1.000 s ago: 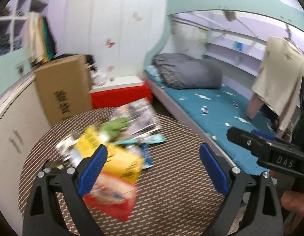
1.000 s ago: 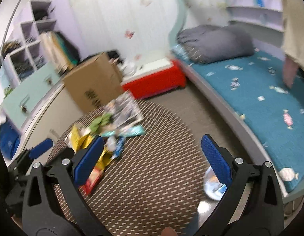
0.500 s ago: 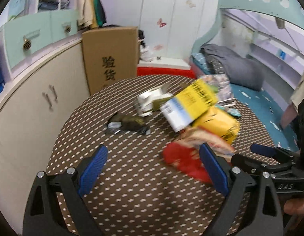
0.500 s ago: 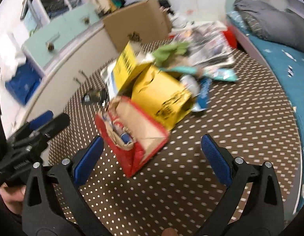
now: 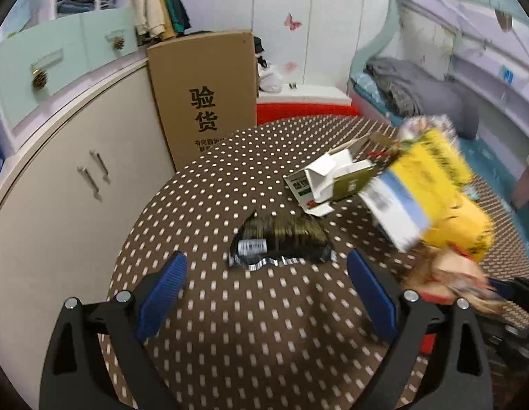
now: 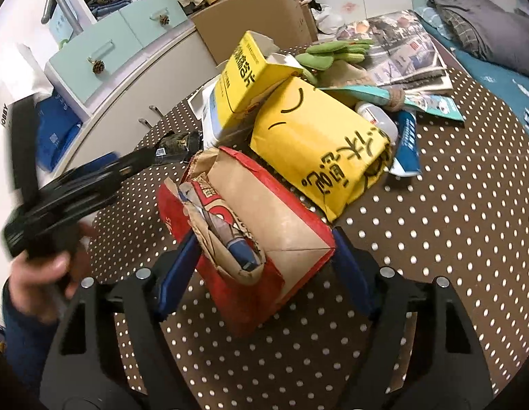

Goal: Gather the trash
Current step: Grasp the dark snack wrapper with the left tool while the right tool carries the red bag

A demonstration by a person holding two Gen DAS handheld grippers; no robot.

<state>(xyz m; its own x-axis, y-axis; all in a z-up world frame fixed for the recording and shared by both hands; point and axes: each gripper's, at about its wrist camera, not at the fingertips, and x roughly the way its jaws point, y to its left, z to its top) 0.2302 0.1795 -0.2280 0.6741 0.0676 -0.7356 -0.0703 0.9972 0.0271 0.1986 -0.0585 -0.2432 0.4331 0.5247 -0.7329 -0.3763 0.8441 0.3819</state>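
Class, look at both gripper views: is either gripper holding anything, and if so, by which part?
The left gripper holds nothing. The right gripper brackets the red paper bag at its open end; whether its fingers grip it cannot be told.

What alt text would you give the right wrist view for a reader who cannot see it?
The open right gripper straddles a red and brown paper bag lying on a brown polka-dot table; contact is unclear. Behind it lie a yellow paper bag, a yellow box, green gloves and magazines. The left gripper reaches in, blurred, from the left.
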